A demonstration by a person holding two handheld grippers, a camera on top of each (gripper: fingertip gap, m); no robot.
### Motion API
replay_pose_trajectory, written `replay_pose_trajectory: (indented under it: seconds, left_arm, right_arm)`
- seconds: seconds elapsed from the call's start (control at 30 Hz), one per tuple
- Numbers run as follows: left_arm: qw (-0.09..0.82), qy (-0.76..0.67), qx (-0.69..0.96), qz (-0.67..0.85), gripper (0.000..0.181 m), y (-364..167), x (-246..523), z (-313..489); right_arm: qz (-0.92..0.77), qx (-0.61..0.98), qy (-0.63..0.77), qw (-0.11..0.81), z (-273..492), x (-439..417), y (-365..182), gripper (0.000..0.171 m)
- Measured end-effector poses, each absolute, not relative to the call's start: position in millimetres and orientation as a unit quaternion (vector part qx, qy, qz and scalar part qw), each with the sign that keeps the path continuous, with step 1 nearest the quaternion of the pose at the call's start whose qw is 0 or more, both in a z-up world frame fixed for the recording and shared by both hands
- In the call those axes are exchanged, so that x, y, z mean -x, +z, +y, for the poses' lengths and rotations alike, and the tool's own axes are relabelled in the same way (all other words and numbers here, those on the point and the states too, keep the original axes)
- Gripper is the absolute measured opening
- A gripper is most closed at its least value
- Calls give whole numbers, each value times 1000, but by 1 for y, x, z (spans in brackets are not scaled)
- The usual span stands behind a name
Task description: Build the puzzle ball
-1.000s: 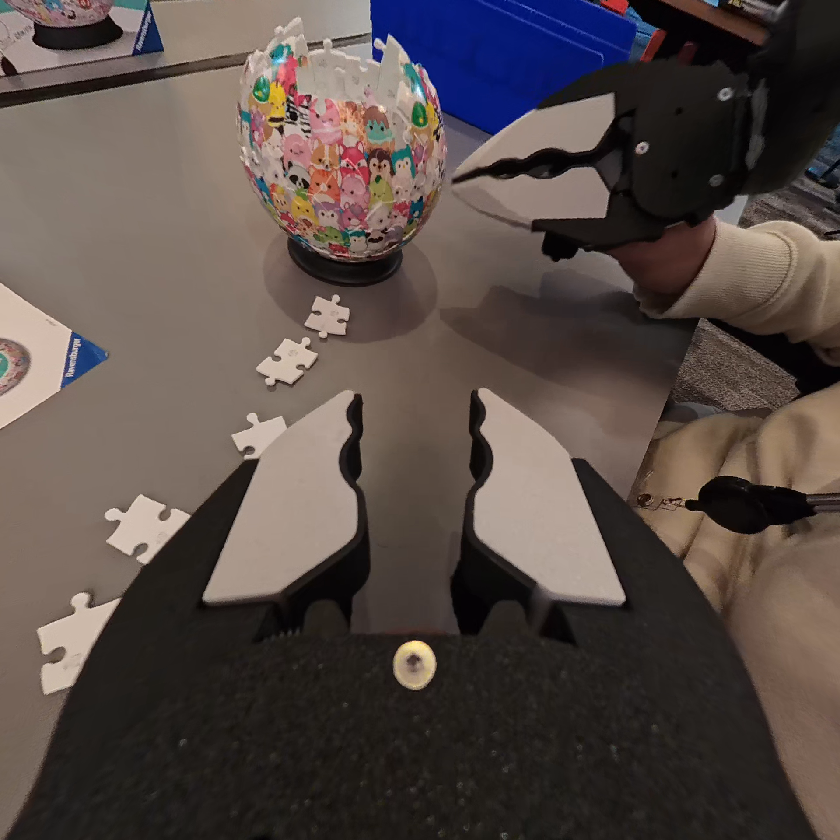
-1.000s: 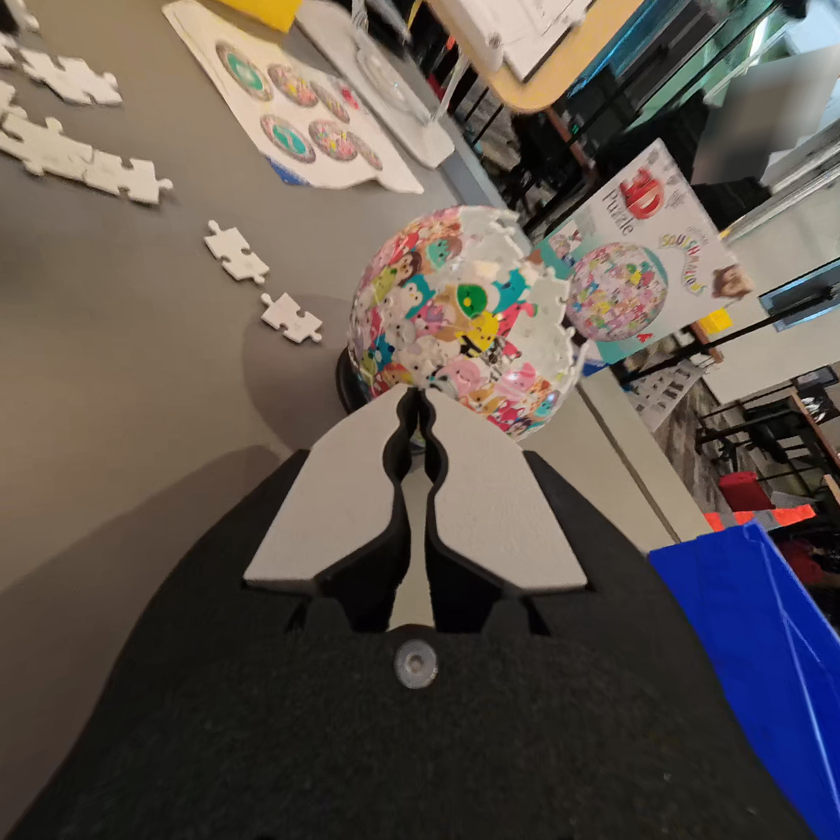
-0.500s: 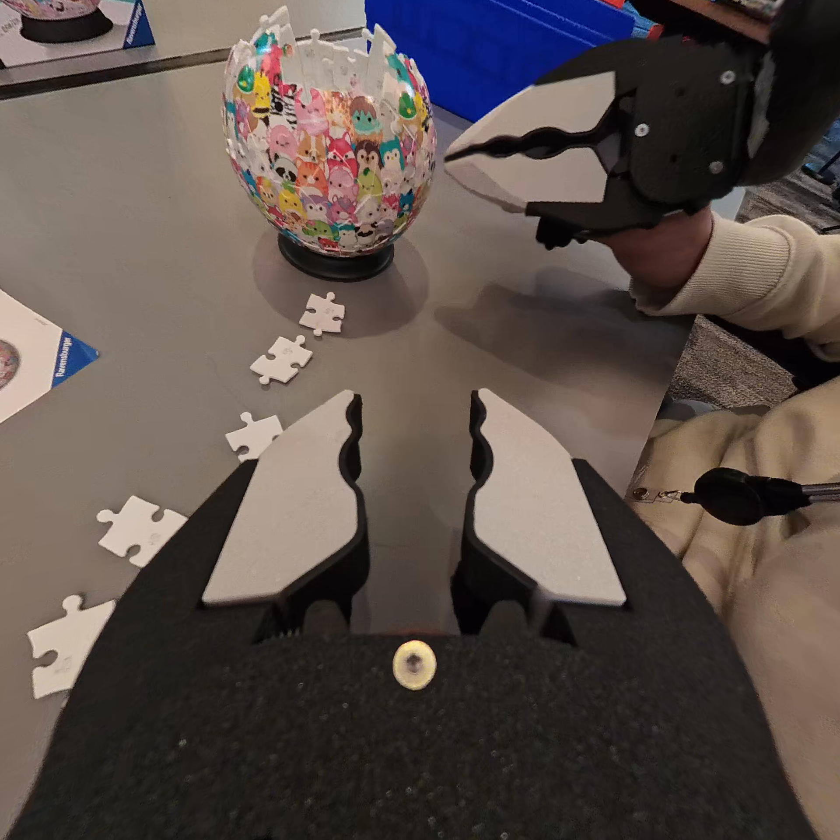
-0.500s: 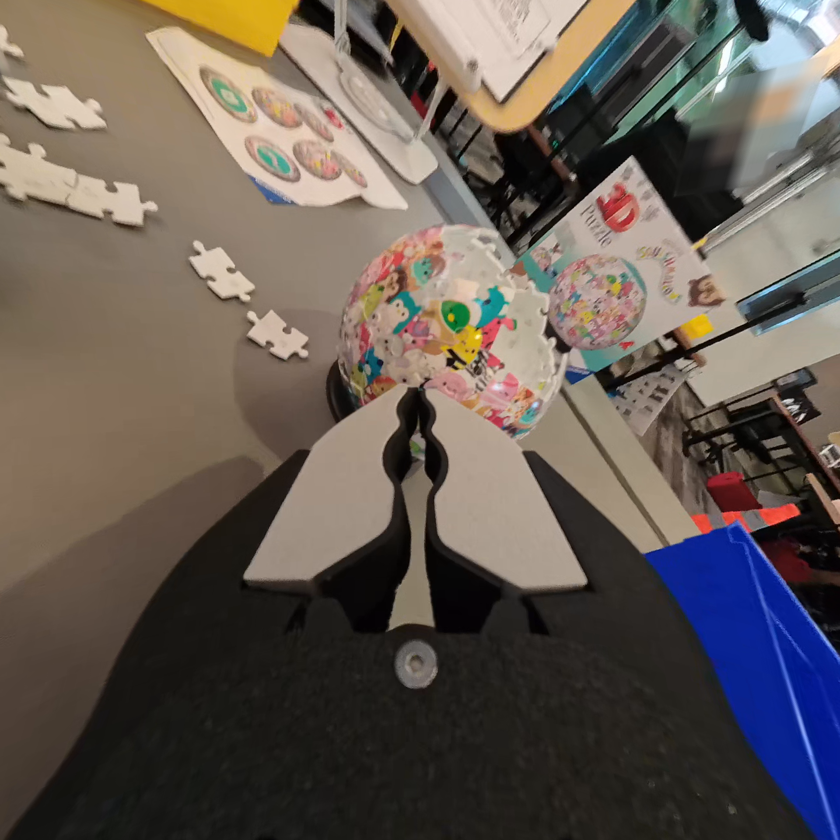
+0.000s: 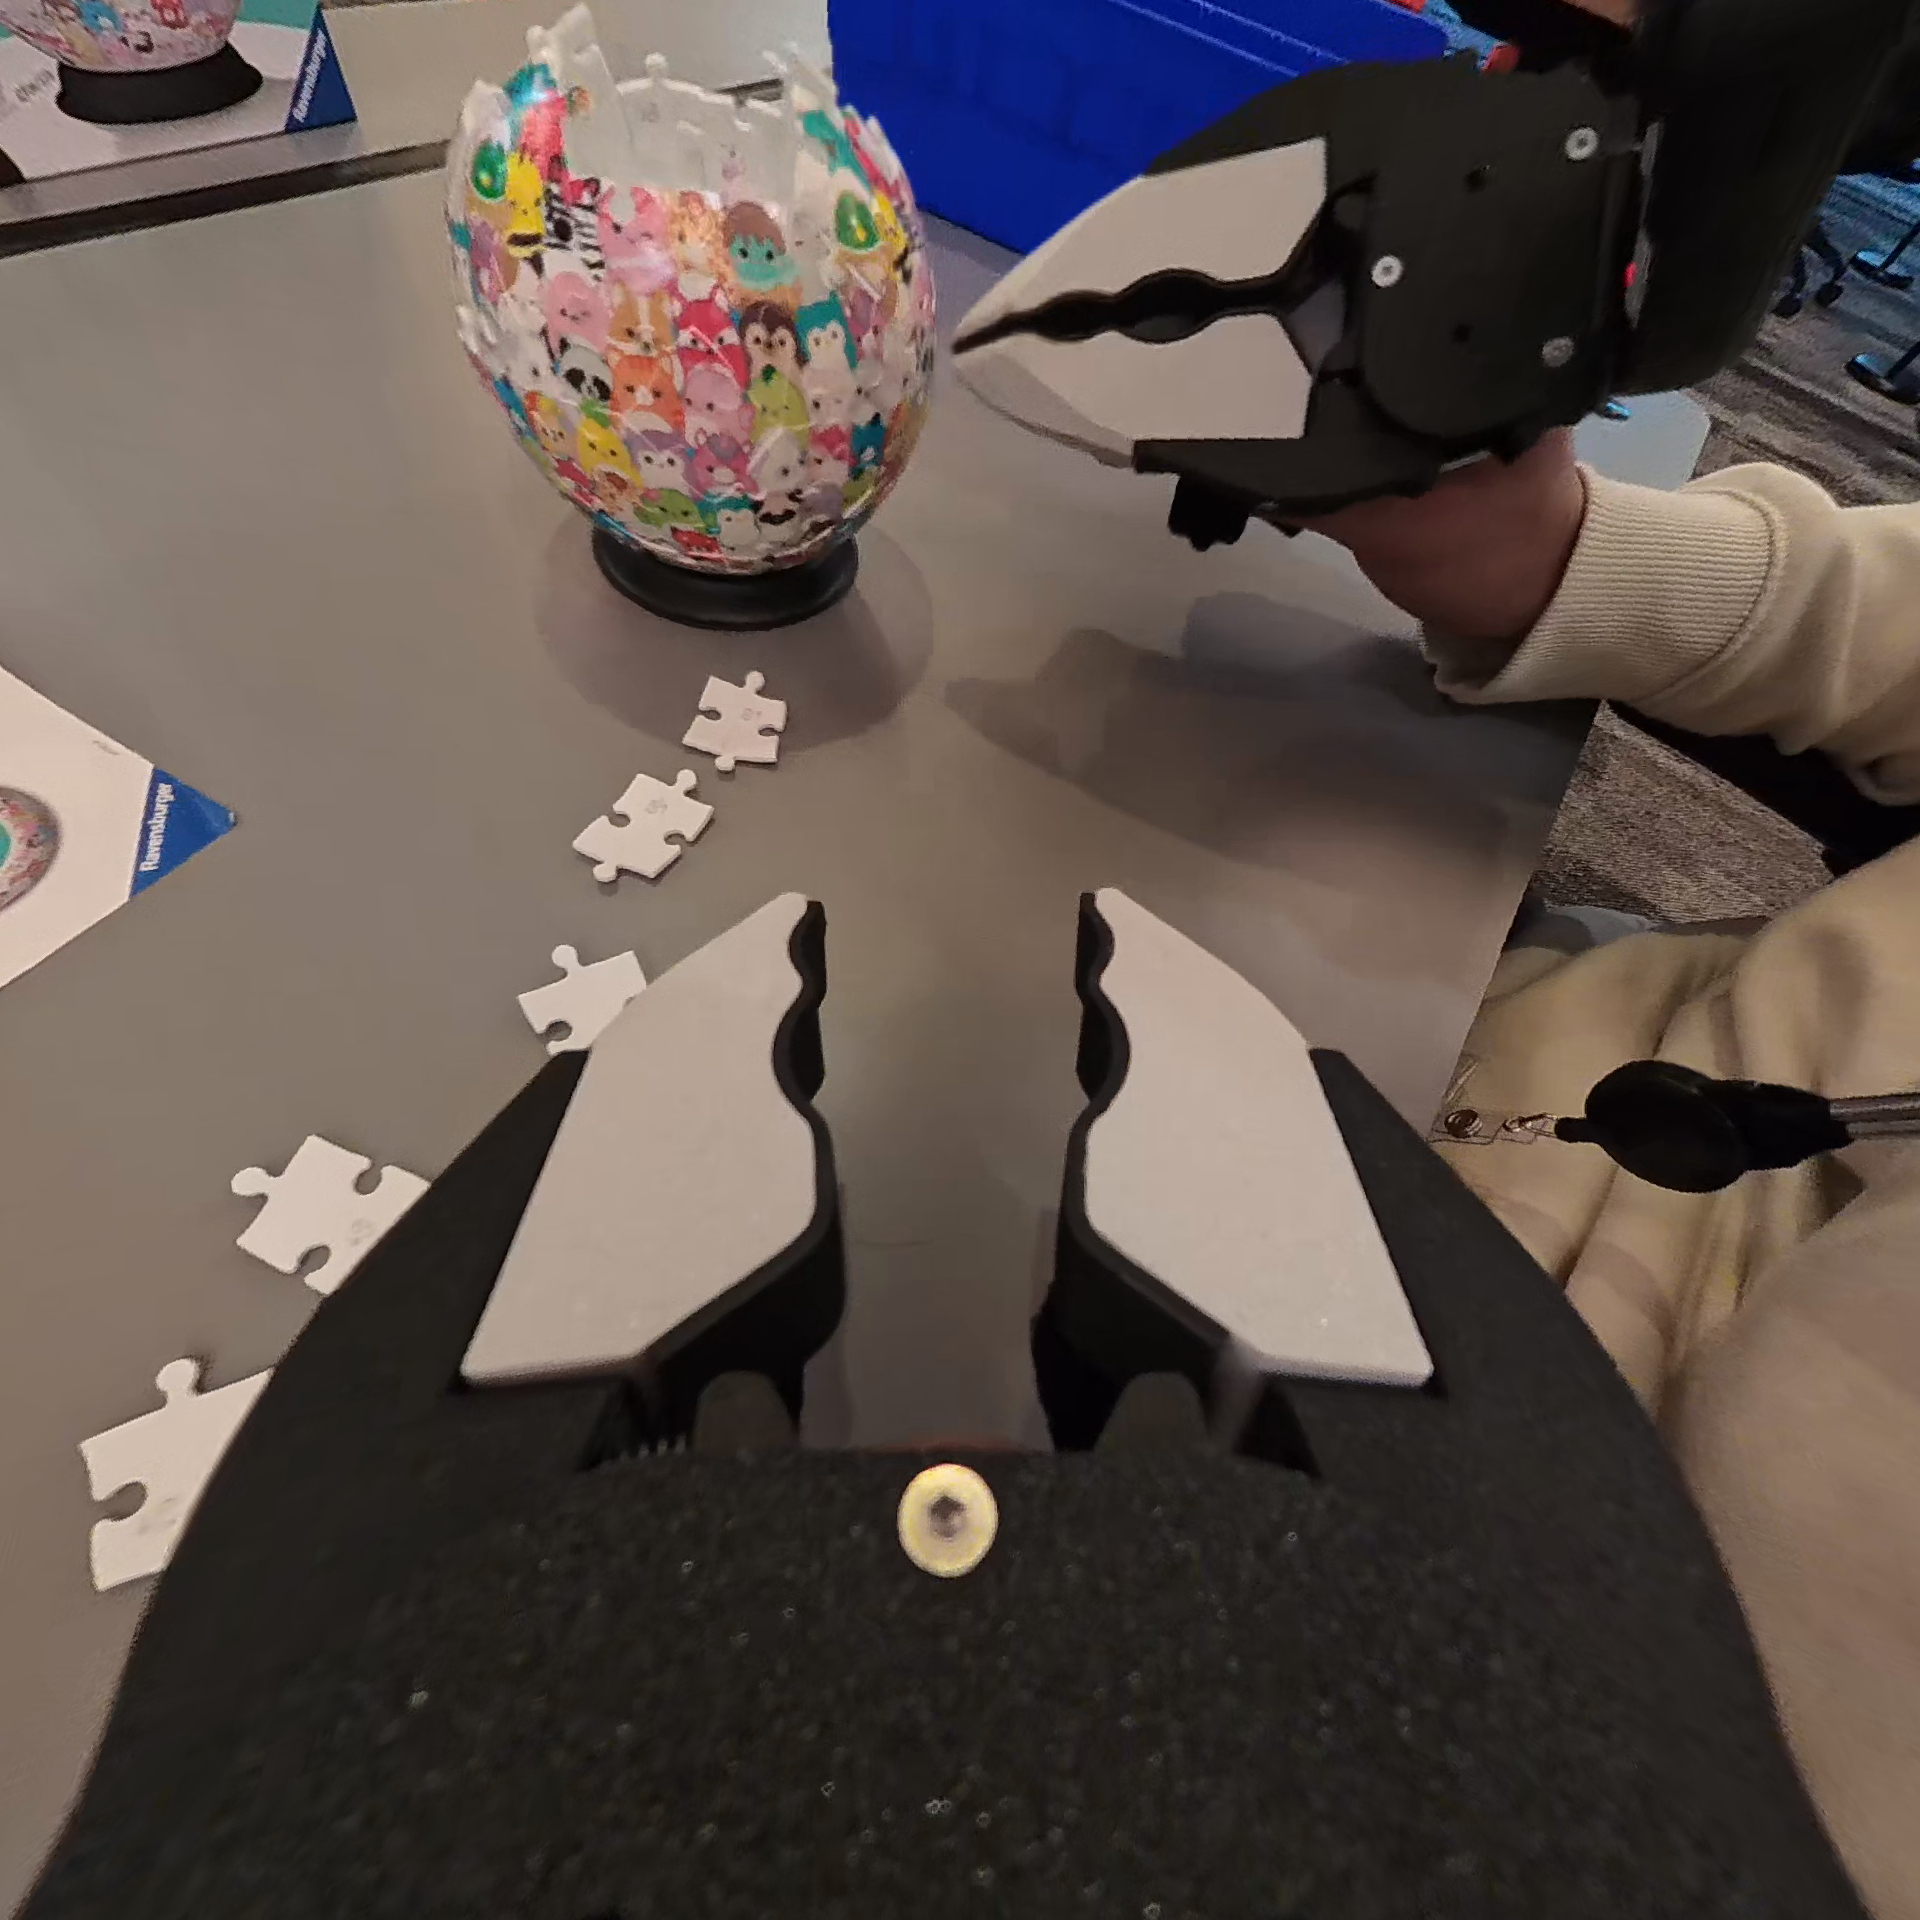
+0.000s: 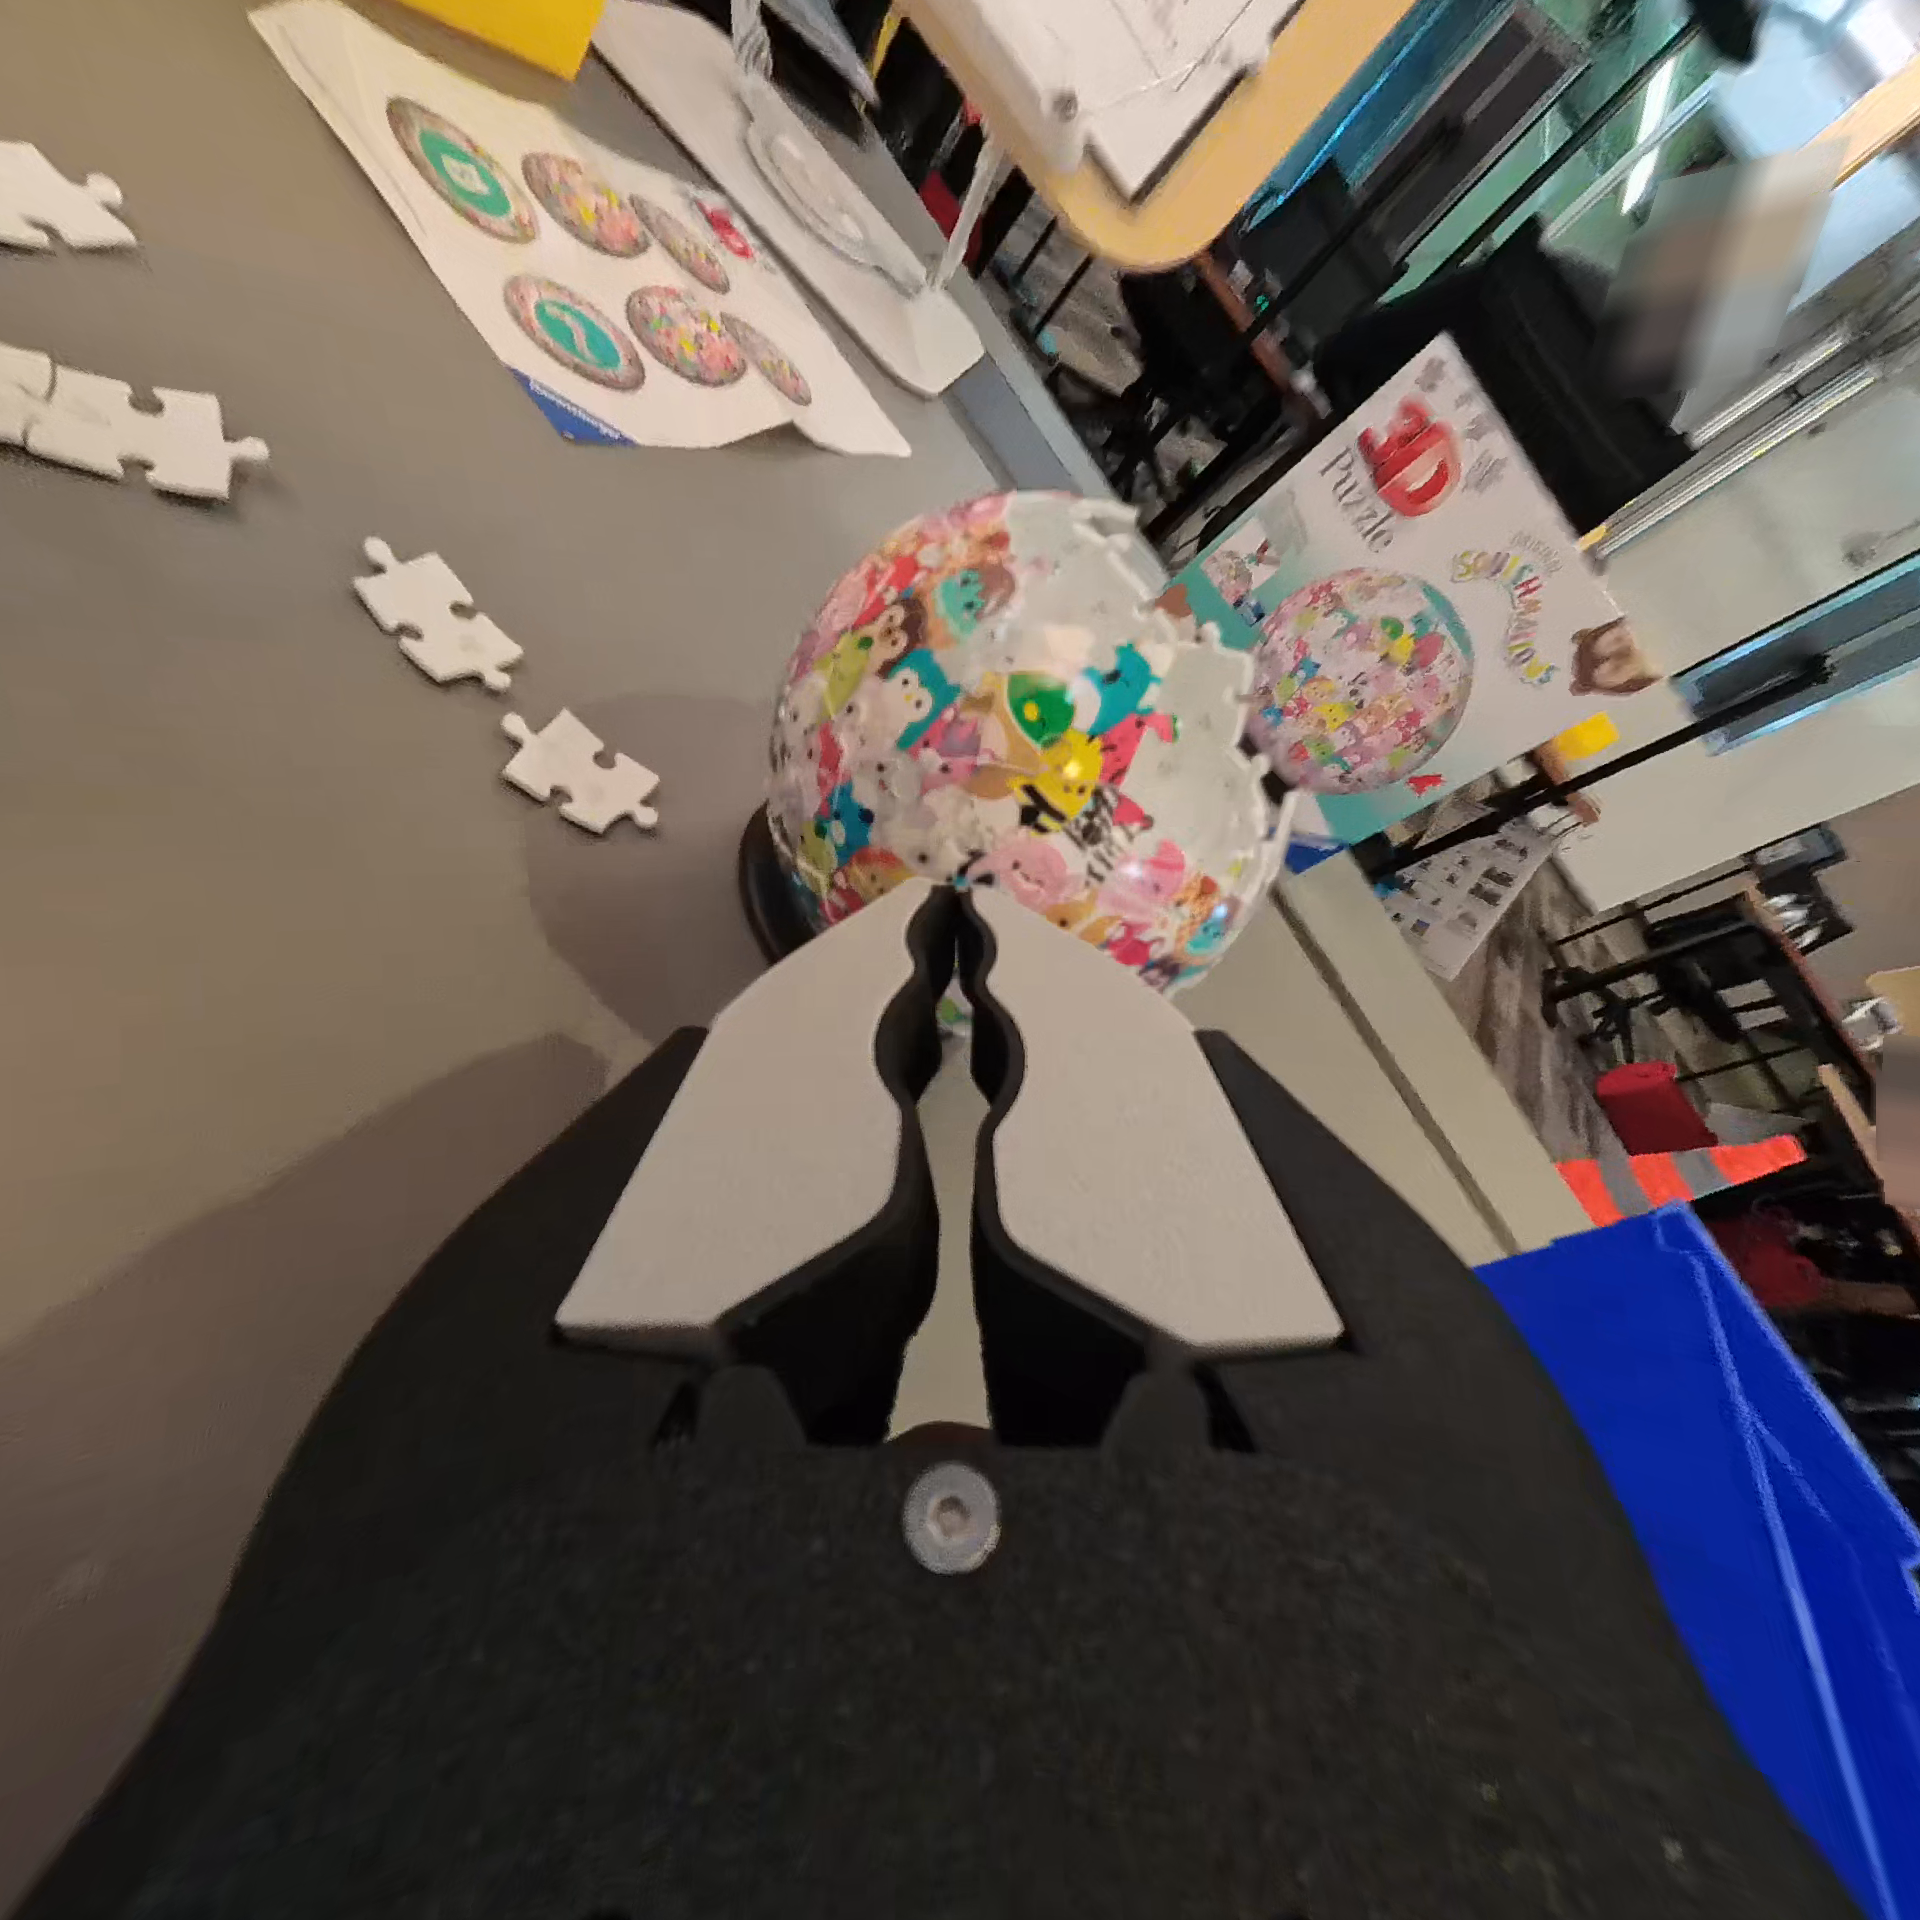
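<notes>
The colourful puzzle ball (image 5: 686, 332) stands on a black ring stand (image 5: 727, 592) on the grey table, its top open with a jagged white rim. Several white loose pieces lie face down in front of it, such as one (image 5: 740, 722) and another (image 5: 644, 826). My left gripper (image 5: 948, 914) is open and empty, low over the table, well short of the ball. My right gripper (image 5: 966, 343) is shut, tips just right of the ball's side; nothing shows between its fingers. In the right wrist view the right gripper (image 6: 951, 899) points at the ball (image 6: 1029, 727).
A blue bin (image 5: 1091, 104) stands behind the ball. The puzzle box (image 6: 1434, 623) is at the far table edge and an instruction sheet (image 5: 62, 831) lies left. A cream sleeve (image 5: 1714, 623) and the table's right edge (image 5: 1538, 831) are close. About 15 cm separates my left fingertips from my right.
Little has changed. Both views drift slightly, and the ball sits a bit further left in the left wrist view. The right gripper stays shut beside the ball; the left stays open.
</notes>
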State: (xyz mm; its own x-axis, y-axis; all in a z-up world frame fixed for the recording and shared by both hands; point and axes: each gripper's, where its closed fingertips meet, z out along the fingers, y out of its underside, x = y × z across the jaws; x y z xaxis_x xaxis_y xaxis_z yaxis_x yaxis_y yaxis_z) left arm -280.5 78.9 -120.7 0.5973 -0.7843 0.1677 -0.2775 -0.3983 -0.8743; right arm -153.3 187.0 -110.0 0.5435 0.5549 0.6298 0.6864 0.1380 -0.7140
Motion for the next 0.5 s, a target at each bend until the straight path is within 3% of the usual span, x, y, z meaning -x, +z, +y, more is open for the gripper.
replay_pose_trajectory:
  seconds: [0.5]
  left_arm:
    - [438, -286, 782, 337, 45, -118, 284, 80]
  right_arm:
    - [-454, 637, -45, 622, 198, 172, -74, 0]
